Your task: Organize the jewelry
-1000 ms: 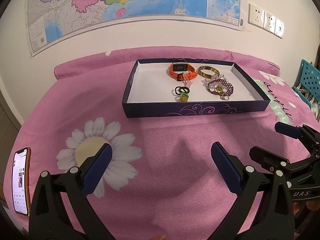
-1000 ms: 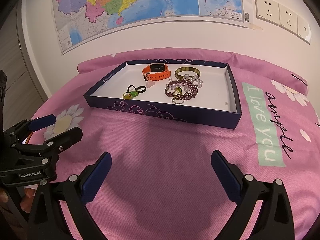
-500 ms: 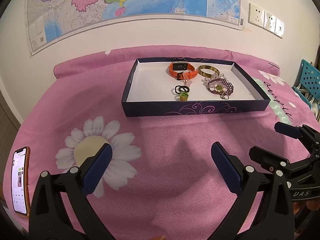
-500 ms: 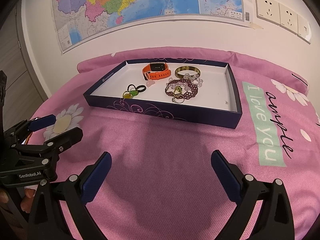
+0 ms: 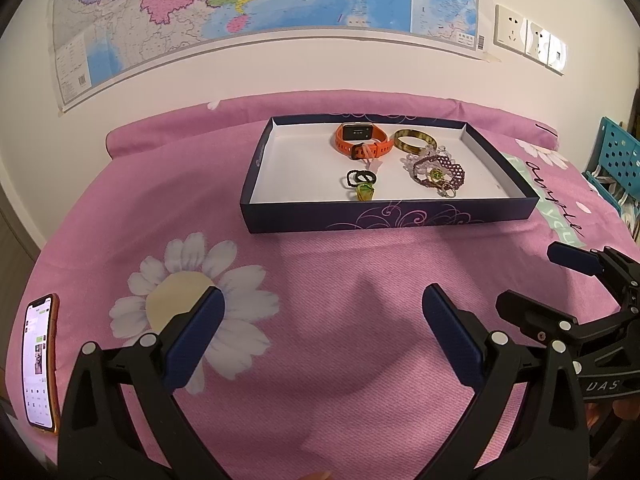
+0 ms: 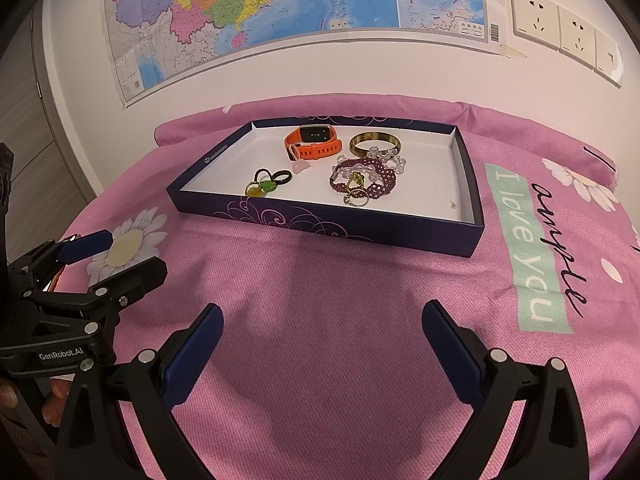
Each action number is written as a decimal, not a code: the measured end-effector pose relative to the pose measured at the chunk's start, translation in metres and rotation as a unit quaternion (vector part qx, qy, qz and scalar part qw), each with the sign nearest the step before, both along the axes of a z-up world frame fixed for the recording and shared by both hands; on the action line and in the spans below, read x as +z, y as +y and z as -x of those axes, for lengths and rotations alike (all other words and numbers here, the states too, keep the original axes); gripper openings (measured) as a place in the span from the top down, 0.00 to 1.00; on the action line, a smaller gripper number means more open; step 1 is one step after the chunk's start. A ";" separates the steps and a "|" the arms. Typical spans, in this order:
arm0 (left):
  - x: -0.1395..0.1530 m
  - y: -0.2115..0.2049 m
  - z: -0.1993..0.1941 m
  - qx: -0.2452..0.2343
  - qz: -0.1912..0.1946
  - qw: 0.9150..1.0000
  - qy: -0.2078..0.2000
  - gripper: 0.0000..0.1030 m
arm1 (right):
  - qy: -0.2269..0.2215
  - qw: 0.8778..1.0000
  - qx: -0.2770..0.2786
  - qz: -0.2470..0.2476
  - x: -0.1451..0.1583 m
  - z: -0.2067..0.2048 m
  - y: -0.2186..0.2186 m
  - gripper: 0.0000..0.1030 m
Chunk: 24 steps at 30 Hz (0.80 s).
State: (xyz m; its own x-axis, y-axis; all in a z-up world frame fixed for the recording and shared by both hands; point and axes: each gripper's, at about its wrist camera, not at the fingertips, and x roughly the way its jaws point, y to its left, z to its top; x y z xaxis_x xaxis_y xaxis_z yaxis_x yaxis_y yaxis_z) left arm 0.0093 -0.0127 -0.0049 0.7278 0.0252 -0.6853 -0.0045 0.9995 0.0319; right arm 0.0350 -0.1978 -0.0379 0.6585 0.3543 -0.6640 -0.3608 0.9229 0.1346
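Note:
A shallow dark blue box (image 5: 392,212) (image 6: 320,224) with a white floor lies on the pink bedspread. Inside it are an orange watch (image 5: 360,140) (image 6: 314,142), a gold bangle (image 5: 412,139) (image 6: 374,142), a purple bead bracelet (image 5: 438,168) (image 6: 364,180), clear beads (image 6: 390,160), and black rings with a green pendant (image 5: 362,184) (image 6: 266,184). My left gripper (image 5: 322,306) (image 6: 114,254) hovers open over the bedspread, well short of the box. Beside it my right gripper (image 6: 320,320) (image 5: 540,276) is open too. Both hold nothing.
A phone (image 5: 40,364) with a lit screen lies at the bed's left edge. A map and wall sockets (image 6: 568,24) hang on the wall behind. A teal perforated basket (image 5: 618,160) stands to the right of the bed. A daisy print (image 5: 188,304) marks the bedspread.
The left view has drifted slightly; the box and phone sit a touch higher and further left. Both grippers stay open, and the jewelry has not moved.

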 end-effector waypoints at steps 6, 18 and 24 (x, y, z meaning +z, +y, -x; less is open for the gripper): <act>0.000 0.000 0.000 0.001 0.000 1.000 0.000 0.05 | -0.001 1.000 0.001 0.000 0.000 0.000 0.000 0.07; 0.000 0.000 -0.001 0.000 0.000 1.000 0.000 0.05 | 0.001 1.000 0.002 0.000 0.000 -0.001 0.000 0.07; 0.000 0.001 -0.002 0.000 0.002 1.000 0.000 0.05 | 0.001 1.000 0.002 -0.001 0.000 -0.002 0.000 0.07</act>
